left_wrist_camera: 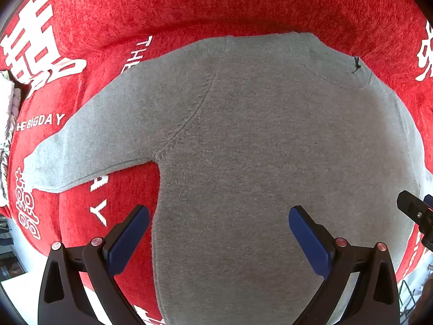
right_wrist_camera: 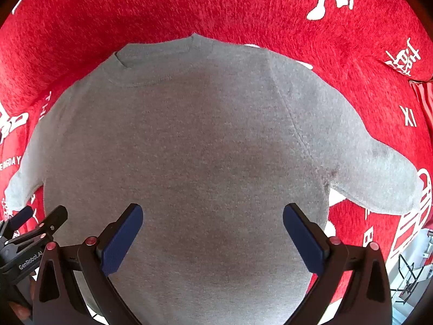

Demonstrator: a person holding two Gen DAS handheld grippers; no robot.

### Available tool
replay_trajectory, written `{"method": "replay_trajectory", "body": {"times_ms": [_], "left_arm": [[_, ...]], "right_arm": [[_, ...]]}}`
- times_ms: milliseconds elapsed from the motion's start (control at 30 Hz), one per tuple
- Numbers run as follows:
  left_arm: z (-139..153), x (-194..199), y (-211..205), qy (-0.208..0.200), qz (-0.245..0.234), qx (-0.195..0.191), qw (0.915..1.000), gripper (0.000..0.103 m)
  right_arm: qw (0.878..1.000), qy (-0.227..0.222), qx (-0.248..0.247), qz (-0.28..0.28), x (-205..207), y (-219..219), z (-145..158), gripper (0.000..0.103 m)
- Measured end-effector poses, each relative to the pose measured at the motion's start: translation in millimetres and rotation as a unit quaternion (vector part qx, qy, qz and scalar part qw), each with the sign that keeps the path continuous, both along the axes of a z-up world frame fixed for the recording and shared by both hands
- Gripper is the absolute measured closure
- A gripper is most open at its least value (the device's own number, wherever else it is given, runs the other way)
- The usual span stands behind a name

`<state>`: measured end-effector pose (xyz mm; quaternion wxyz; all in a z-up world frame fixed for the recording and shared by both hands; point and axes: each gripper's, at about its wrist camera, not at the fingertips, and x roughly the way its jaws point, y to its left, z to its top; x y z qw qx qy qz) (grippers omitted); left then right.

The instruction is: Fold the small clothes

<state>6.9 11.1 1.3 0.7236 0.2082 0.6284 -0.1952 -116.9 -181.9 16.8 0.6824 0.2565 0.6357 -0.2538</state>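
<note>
A small grey sweater [left_wrist_camera: 257, 149] lies flat on a red cloth, collar [left_wrist_camera: 333, 62] away from me and both sleeves spread out. Its left sleeve [left_wrist_camera: 89, 146] reaches left in the left wrist view; its right sleeve [right_wrist_camera: 379, 173] reaches right in the right wrist view. My left gripper [left_wrist_camera: 219, 233] hovers open over the sweater's lower left body, nothing between its blue pads. Over the lower middle of the sweater [right_wrist_camera: 203, 149], my right gripper [right_wrist_camera: 213, 233] is open and holds nothing. Each gripper shows at the other view's edge: the right one [left_wrist_camera: 416, 214], the left one [right_wrist_camera: 38, 227].
The red cloth [left_wrist_camera: 216, 5] with white lettering covers the whole surface under the sweater. A patterned fabric [left_wrist_camera: 8, 124] lies at its left edge. A black wire rack [right_wrist_camera: 408, 276] stands beyond the cloth's lower right edge.
</note>
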Motion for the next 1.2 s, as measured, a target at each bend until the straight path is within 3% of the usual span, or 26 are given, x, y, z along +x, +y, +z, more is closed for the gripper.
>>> {"method": "replay_trajectory", "body": {"times_ms": [167, 567, 1000, 1200], "left_arm": [[1.9, 0.3, 3.2, -0.010, -0.001, -0.002, 0.9999, 0.000], [-2.1, 2.6, 6.7, 0.021, 0.001, 0.015, 0.9997, 0.000], [-2.5, 6.2, 10.3, 0.028, 0.004, 0.016, 0.9995, 0.000], [-2.2, 8.0, 19.2, 0.014, 0.008, 0.014, 0.9998, 0.000]], "right_arm": [[1.000, -0.001, 0.000, -0.002, -0.1, -0.4, -0.7, 0.000], [1.000, 0.001, -0.001, -0.001, 3.9, 4.0, 0.0, 0.000], [1.000, 0.005, -0.012, 0.016, 12.0, 13.6, 2.0, 0.000], [1.000, 0.004, -0.011, 0.019, 16.8, 19.3, 2.3, 0.000]]}}
